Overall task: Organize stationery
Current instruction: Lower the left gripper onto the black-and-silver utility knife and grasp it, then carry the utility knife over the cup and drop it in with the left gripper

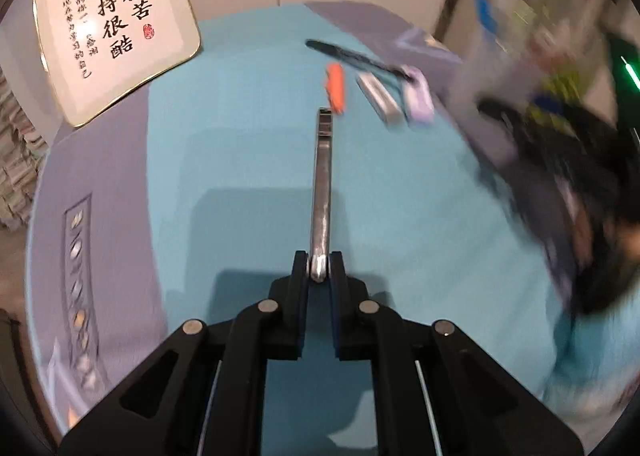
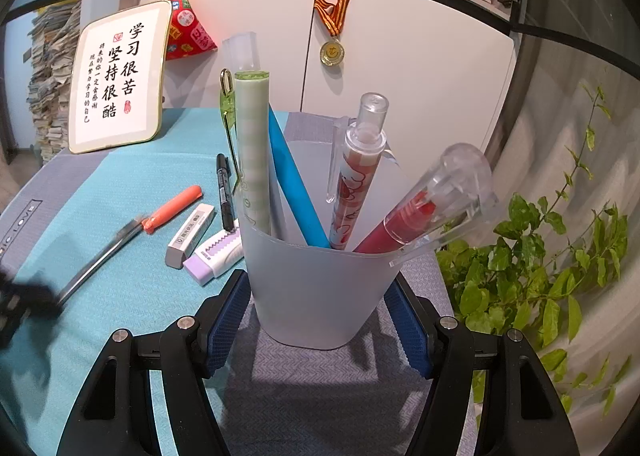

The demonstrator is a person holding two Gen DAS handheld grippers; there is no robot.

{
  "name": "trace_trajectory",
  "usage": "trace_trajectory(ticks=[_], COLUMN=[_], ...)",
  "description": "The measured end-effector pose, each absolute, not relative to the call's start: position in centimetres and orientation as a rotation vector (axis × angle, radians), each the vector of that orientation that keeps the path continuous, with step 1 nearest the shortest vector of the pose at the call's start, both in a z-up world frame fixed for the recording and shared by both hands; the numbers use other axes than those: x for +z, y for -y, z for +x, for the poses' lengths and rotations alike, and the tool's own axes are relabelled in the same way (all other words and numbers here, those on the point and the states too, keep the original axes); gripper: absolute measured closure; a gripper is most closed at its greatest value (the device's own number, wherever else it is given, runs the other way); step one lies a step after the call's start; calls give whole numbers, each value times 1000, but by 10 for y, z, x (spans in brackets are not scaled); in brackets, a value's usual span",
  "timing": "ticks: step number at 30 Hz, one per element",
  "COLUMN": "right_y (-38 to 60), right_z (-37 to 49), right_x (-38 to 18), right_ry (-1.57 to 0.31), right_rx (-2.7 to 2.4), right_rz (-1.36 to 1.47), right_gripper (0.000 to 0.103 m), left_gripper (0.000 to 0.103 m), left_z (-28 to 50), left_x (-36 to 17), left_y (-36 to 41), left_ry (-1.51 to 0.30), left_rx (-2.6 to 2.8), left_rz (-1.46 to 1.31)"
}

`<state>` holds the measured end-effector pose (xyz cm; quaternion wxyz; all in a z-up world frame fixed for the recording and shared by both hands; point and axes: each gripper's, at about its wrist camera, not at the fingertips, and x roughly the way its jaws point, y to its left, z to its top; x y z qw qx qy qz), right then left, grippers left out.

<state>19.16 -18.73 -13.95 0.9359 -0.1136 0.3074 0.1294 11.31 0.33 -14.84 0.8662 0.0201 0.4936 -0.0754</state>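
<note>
Beside a gold-rimmed plaque (image 2: pixel 118 76) of brushed Chinese calligraphy, the left tongs (image 1: pixel 319 270) clamp a slim metal pen (image 1: pixel 323 192) above the teal woven surface (image 1: pixel 240 160), while the right tongs (image 2: pixel 316 320) clamp the smooth grey pen cup (image 2: pixel 316 288).

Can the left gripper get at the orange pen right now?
Probably not: the left gripper is shut on a metal pen, so its jaws are occupied. The orange pen lies uncovered on the blue mat just past that pen's tip.
</note>
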Motion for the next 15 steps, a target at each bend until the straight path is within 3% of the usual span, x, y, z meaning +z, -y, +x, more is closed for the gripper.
trace_trajectory(ticks=[2, 5, 11, 15], right_y=[187, 187, 189, 191], right_z=[192, 192, 191, 192], right_x=[-140, -139, -139, -140], right_ry=[-628, -627, -627, -633], right_rx=[264, 263, 257, 264], right_rz=[-232, -235, -238, -222], right_gripper=[34, 34, 33, 33], left_gripper=[94, 71, 71, 72], left_z=[96, 91, 160, 198], left_x=[-144, -130, -123, -143], left_y=[1, 4, -1, 8], left_ry=[-1035, -970, -921, -993], left_rx=[-190, -167, -93, -85], left_rz=[59, 91, 1, 3])
